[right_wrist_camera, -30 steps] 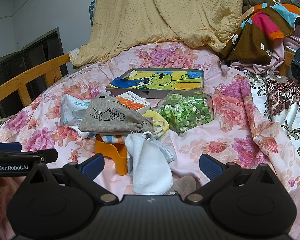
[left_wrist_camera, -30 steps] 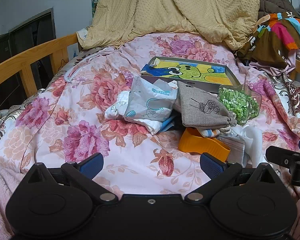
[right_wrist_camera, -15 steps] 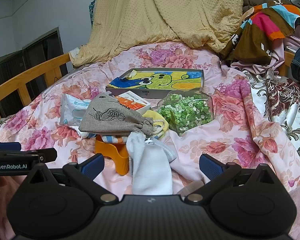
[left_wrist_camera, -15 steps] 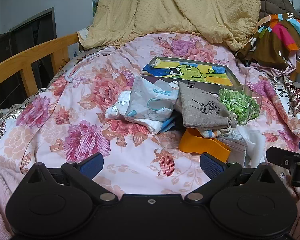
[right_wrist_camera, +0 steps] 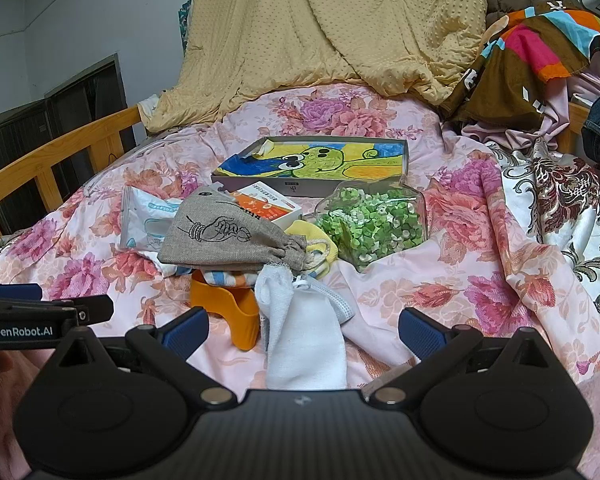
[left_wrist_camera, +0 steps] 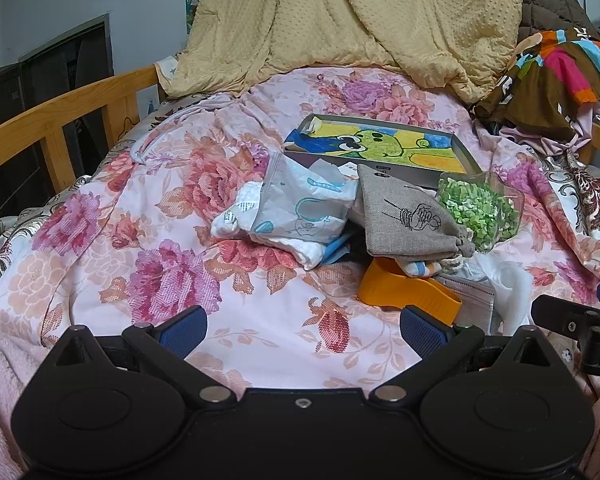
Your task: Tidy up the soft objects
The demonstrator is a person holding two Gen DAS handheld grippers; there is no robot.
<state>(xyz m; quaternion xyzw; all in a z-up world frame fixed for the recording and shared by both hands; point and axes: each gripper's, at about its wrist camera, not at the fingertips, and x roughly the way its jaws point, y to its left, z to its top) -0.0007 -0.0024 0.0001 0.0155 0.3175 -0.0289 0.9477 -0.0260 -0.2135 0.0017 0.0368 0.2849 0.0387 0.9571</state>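
A floral bedspread [left_wrist_camera: 140,216] covered the bed. On it the grey drawstring pouch [right_wrist_camera: 228,240] topped a heap, the white cloth [right_wrist_camera: 304,340] just before it. Both the left gripper [left_wrist_camera: 302,326] and right gripper [right_wrist_camera: 303,326] hovered, jaws spread, empty.

2 low wrist views side by side, both facing up the floral bedspread [left_wrist_camera: 148,216] toward the shared grey pouch [right_wrist_camera: 228,236].

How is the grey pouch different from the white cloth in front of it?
The grey pouch carries a black line drawing; the white cloth is plain. The pouch lies on top of the pile, its drawstring end gathered; the cloth lies loose on the bedspread, running toward the right gripper. Both are soft fabric.
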